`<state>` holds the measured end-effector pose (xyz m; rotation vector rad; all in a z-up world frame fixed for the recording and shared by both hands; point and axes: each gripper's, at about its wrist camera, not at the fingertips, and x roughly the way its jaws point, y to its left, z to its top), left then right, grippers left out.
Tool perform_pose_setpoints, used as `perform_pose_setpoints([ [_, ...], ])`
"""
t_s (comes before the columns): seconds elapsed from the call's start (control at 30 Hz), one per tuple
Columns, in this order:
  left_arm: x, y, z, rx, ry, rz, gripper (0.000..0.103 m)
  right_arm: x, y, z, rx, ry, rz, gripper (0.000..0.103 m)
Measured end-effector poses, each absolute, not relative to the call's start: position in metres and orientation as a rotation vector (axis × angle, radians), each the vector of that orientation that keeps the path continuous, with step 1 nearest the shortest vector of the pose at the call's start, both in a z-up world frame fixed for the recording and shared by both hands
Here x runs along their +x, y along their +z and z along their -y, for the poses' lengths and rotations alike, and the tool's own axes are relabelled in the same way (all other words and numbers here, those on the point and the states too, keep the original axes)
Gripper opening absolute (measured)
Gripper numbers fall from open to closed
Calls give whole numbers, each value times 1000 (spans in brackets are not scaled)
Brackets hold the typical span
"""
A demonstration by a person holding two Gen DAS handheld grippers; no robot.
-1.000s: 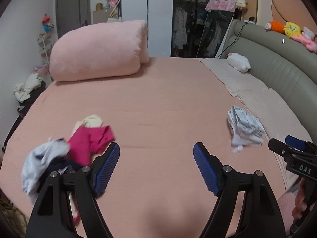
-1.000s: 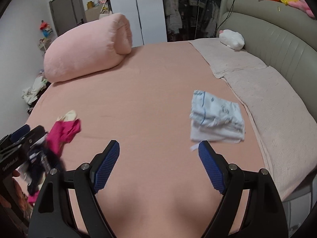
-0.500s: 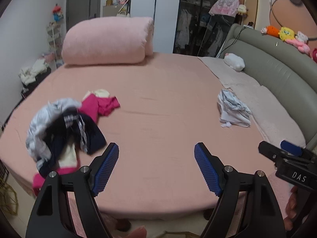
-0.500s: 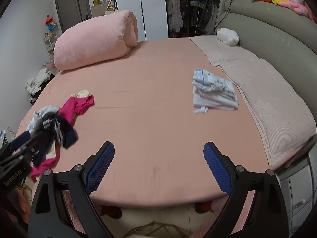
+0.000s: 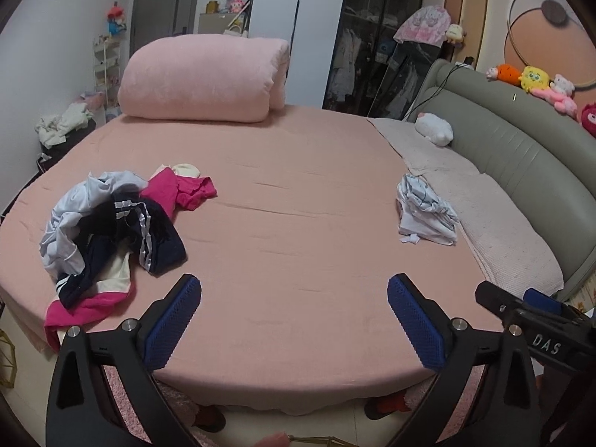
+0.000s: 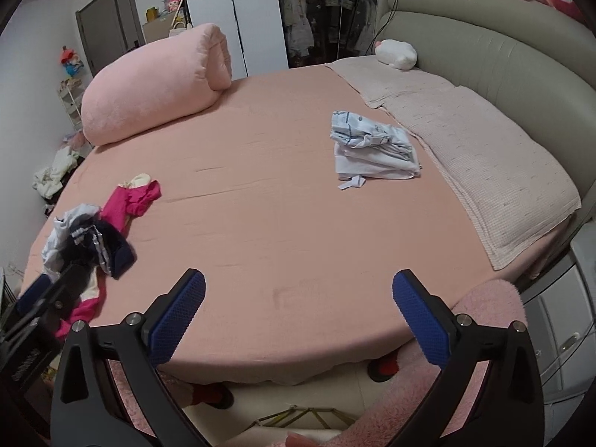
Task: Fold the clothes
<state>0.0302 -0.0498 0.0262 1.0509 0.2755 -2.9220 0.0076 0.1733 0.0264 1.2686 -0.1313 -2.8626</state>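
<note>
One folded stack (image 6: 376, 149) sits by the pillows, a heap (image 5: 111, 231) waits unfolded, and both grippers, left (image 5: 294, 298) and right (image 6: 298, 294), just spread wide, hold nothing.

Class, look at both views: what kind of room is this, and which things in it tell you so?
Most likely a bedroom, perhaps a child's. A round bed with a padded headboard fills the room, a rolled pink duvet lies on it, a wardrobe holds hanging clothes, and plush toys line the headboard.
</note>
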Motion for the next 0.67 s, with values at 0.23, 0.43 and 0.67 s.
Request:
perform_pose_setpoints([
  [0.23,28,20,45,1088,-2908,-281,102,10,23,-165,1284,-2856,79,102],
  [0.43,27,16,46,1103,-2888,-272,102,10,21,-157,1294,-2842,67,102],
  [0.67,27,15,48,1107,-2897,-283,102,13,19,-146,1300,-2836,41,102],
])
